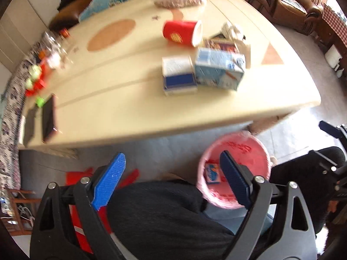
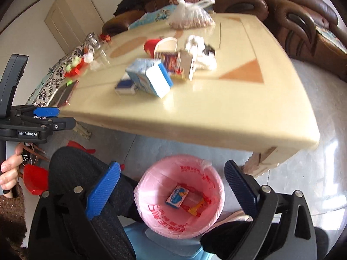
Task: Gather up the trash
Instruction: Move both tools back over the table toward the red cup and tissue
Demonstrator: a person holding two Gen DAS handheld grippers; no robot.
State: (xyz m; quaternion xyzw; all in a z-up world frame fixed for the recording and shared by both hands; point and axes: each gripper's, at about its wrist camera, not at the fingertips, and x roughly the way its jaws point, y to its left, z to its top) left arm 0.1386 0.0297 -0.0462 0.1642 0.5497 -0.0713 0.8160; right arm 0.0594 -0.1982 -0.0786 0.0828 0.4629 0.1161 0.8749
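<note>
Both tongs — left (image 1: 173, 171) and right (image 2: 173, 177) — gape empty above the pink-lined bin (image 2: 195, 223).

The cream desk (image 2: 216, 112) carries a red cup (image 1: 182, 33), 2 cartons (image 1: 219, 69), crumpled tissue (image 2: 201, 52), and a plastic bag (image 2: 190, 17).

We see a glossy, smooth cream tabletop (image 2: 216, 108) carrying a printed cardboard milk carton (image 2: 149, 77), a red paper cup (image 1: 182, 33) and crumpled white tissue (image 2: 200, 53). The bin liner (image 2: 180, 195) is thin pink plastic film, and our ribbed blue plastic pads (image 2: 104, 191) look matt.
</note>
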